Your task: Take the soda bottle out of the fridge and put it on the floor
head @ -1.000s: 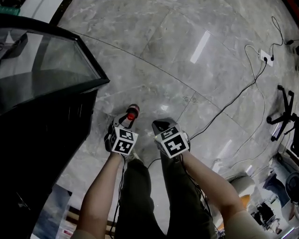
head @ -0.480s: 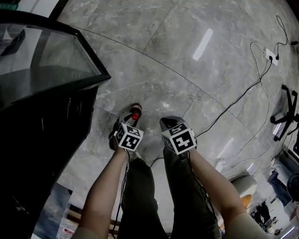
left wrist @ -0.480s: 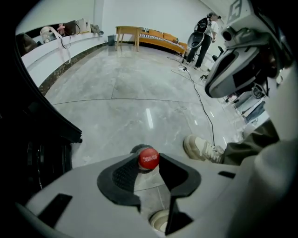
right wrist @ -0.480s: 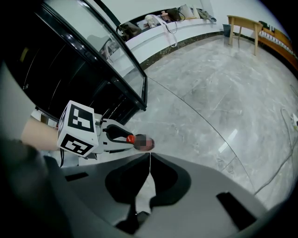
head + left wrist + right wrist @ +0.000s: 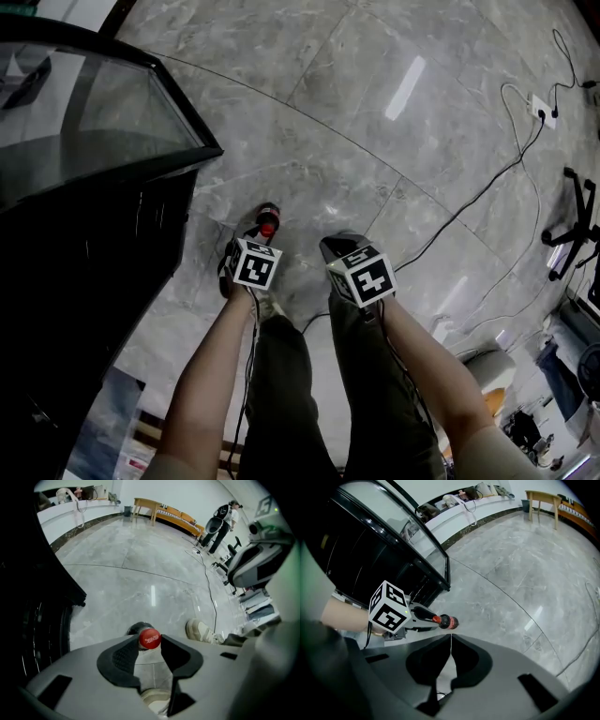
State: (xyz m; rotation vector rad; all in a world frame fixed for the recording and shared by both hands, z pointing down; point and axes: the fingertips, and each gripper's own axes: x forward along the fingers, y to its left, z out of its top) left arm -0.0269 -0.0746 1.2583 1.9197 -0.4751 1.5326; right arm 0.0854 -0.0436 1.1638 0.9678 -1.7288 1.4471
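Note:
The soda bottle [image 5: 268, 218] is dark with a red cap [image 5: 150, 639]. My left gripper [image 5: 260, 234] is shut on it at the neck, just under the cap. In the left gripper view the cap sits between the two black pads and the body hangs below, close over the grey marble floor [image 5: 375, 141]. From the right gripper view the bottle [image 5: 446, 621] sticks out of the left gripper [image 5: 419, 616] beside the fridge. My right gripper [image 5: 336, 248] hovers to the right of the bottle, jaws shut together [image 5: 451, 637] with nothing between them.
The black fridge [image 5: 84, 244] with its glass door [image 5: 84, 122] stands at the left. My legs and a pale shoe [image 5: 201, 631] are right below the grippers. A cable and socket strip [image 5: 536, 112] and a chair base [image 5: 577, 220] lie to the right.
My left gripper has sunk toward the floor with the bottle still in it and has rolled a little. The right gripper has hardly moved.

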